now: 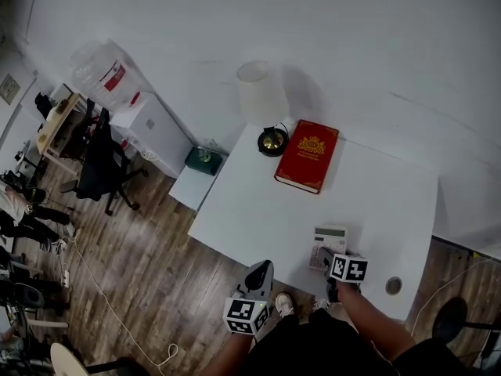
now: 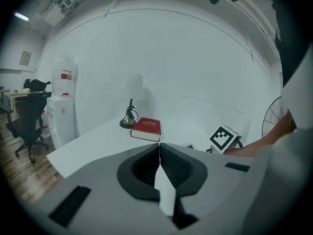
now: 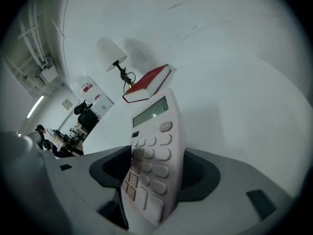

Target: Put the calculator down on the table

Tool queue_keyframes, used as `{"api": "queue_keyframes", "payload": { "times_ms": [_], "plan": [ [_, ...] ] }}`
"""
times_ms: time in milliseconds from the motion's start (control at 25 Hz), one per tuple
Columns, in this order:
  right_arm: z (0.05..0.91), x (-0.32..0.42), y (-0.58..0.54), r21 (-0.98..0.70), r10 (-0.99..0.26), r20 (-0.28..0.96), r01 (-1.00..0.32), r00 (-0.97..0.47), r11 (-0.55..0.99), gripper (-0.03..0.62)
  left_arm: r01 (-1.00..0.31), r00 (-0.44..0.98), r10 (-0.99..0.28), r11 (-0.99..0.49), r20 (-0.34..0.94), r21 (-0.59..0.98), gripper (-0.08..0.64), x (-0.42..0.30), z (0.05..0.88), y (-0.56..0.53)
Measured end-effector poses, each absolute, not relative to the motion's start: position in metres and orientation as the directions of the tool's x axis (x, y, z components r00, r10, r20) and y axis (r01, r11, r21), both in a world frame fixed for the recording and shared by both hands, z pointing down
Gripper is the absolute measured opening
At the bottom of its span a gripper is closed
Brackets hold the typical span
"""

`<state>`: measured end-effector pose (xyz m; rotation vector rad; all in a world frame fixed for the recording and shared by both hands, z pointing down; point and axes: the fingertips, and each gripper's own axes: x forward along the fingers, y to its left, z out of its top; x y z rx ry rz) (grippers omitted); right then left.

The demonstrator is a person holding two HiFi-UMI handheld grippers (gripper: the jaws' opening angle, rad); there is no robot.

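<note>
The pale calculator (image 1: 329, 237) rests on the white table (image 1: 258, 202) near its front edge. In the right gripper view the calculator (image 3: 151, 155) stands tilted between the jaws, keys facing left, with a dark gap on each side. My right gripper (image 1: 324, 257) is open around its near end and the pads do not press on it. My left gripper (image 1: 258, 276) hangs off the table's front edge, over the floor. In its own view the left gripper (image 2: 160, 153) is shut, its pads meeting with nothing between them.
At the table's far side a red book (image 1: 308, 155) lies next to a lamp (image 1: 262, 100) with a white shade. A cable hole (image 1: 394, 285) sits at the front right corner. To the left are a water dispenser (image 1: 106, 73), an office chair (image 1: 102, 163) and a green box (image 1: 203, 160).
</note>
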<state>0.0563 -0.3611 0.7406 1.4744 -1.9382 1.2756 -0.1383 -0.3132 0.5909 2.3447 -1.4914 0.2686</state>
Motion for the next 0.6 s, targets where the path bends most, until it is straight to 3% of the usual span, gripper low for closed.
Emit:
{"api": "queue_keyframes", "payload": {
  "times_ms": [280, 600],
  "plan": [
    [0.739, 0.069, -0.364, -0.245, -0.578, 0.773, -0.963, -0.262, 0.109, 0.398, -0.9, 0.436, -0.83, -0.394, 0.348, 0.189, 0.021, -0.137, 0.595, -0.31],
    [0.699, 0.072, -0.365, -0.191, -0.654, 0.705, -0.962, -0.274, 0.196, 0.402, -0.892, 0.451, -0.827, -0.409, 0.337, 0.19, 0.021, -0.132, 0.591, -0.314]
  ]
}}
